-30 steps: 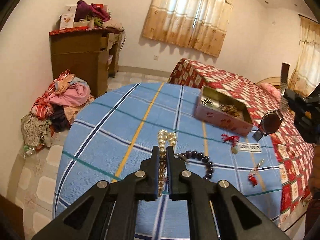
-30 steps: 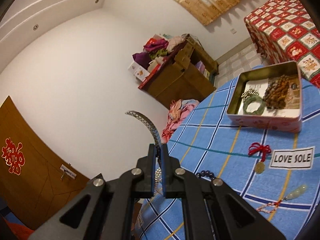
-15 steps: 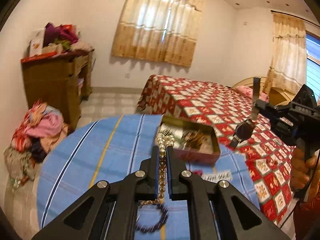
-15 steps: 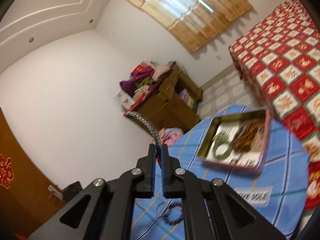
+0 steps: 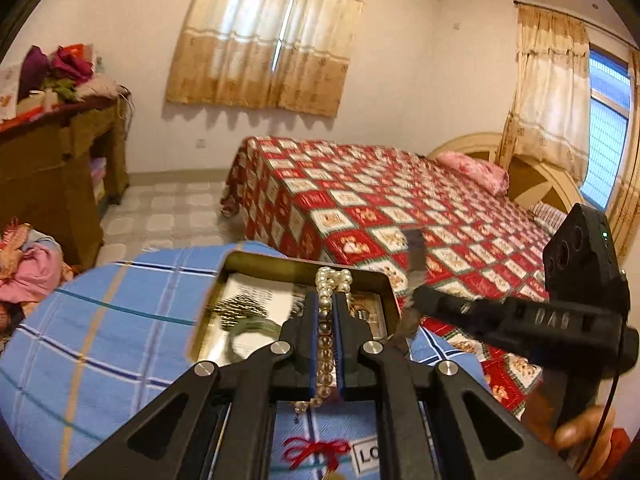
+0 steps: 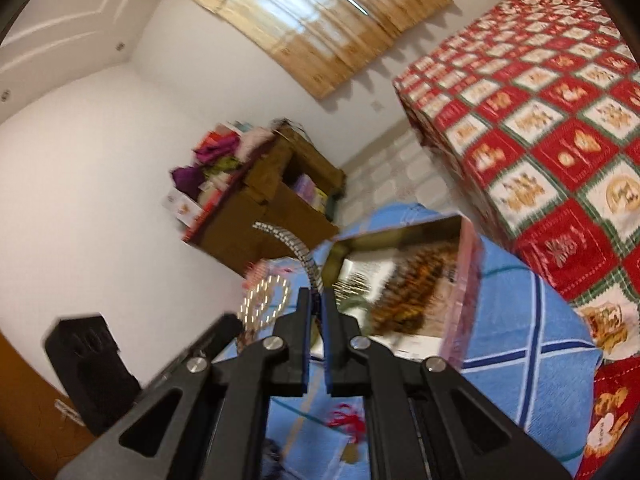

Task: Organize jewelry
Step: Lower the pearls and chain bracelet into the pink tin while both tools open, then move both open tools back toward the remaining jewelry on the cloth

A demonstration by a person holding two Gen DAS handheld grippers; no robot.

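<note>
My left gripper (image 5: 327,300) is shut on a pearl necklace (image 5: 325,356); a loop of pearls sticks out past the fingertips over the open gold-lined tin (image 5: 256,259). The tin holds a green bangle (image 5: 246,328) and other pieces. My right gripper (image 6: 316,296) is shut on the metal band of a wristwatch (image 6: 296,246), which curves up from between the pads. In the left wrist view that gripper (image 5: 424,298) comes in from the right beside the tin's right rim, with the watch blurred. In the right wrist view the tin's pink wall (image 6: 466,280) lies just ahead, and the pearls (image 6: 266,296) are a blur on the left.
The tin stands on a round table with a blue plaid cloth (image 5: 100,320). A red tassel charm (image 5: 316,450) and a white label (image 5: 364,456) lie near the front. A bed with a red patchwork cover (image 5: 400,208) is behind, a wooden cabinet (image 5: 52,160) and a clothes pile (image 5: 24,272) on the left.
The left gripper has carried the pearls off the cloth and forward over the tin. The right gripper has come down and in with the watch, close to the tin's right side.
</note>
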